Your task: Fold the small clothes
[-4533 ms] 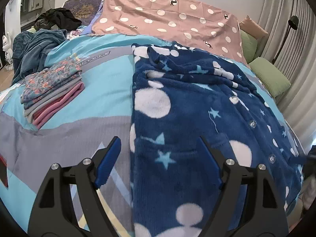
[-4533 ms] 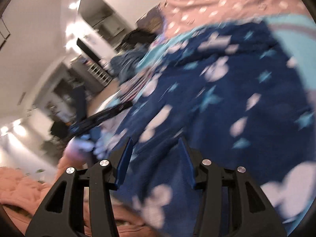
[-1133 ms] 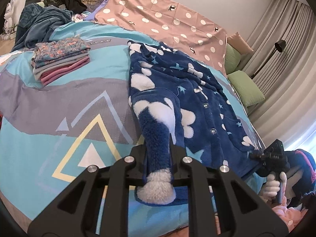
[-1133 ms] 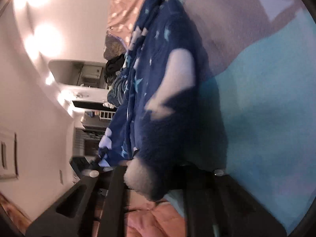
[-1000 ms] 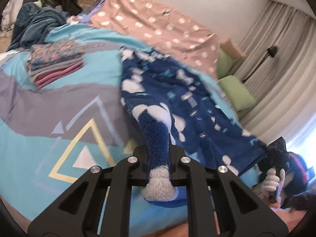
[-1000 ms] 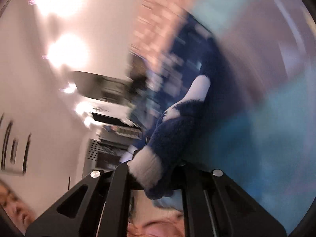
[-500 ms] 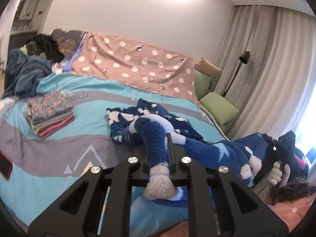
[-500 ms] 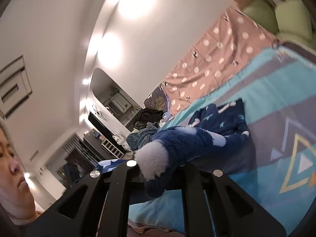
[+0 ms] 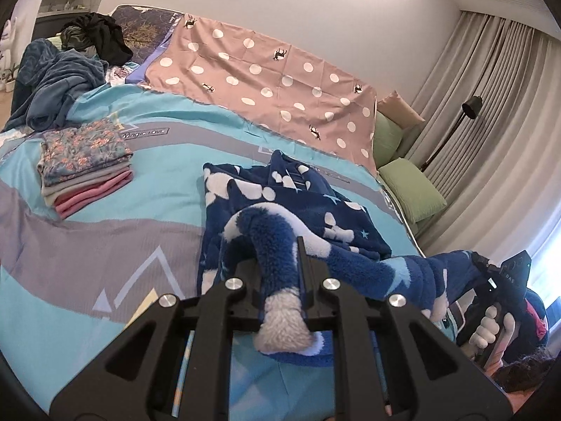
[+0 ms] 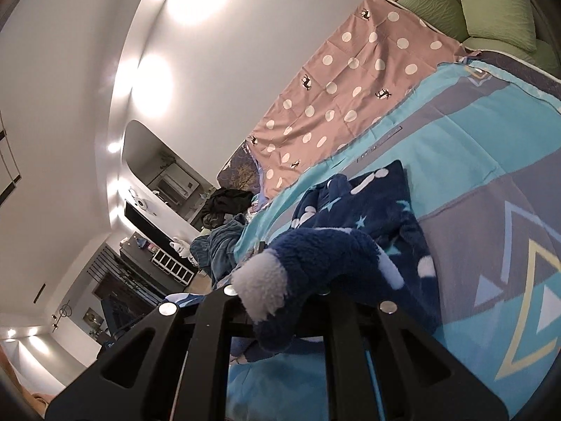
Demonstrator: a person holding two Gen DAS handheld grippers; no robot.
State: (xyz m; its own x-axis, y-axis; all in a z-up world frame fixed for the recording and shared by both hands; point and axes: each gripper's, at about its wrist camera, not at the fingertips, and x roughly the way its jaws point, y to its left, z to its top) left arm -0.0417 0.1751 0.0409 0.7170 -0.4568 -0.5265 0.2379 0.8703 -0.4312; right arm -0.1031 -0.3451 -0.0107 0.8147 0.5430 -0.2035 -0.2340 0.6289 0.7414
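The left hand-held gripper (image 9: 280, 273) points downward over the near edge of the bed (image 9: 105, 231), jaws nearly together and clamped on a fold of the fleece garment (image 9: 298, 210). The right hand-held gripper (image 10: 280, 291) is rolled sideways, close to level, its jaws likewise pinched on the fleece. In the left wrist view it appears at the bed's right corner, gripped by a white-gloved hand (image 9: 491, 329) wrapped round its handle.

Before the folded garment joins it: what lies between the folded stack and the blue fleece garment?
Only bare bedspread lies between the folded stack and the blue fleece garment, per the left wrist view.
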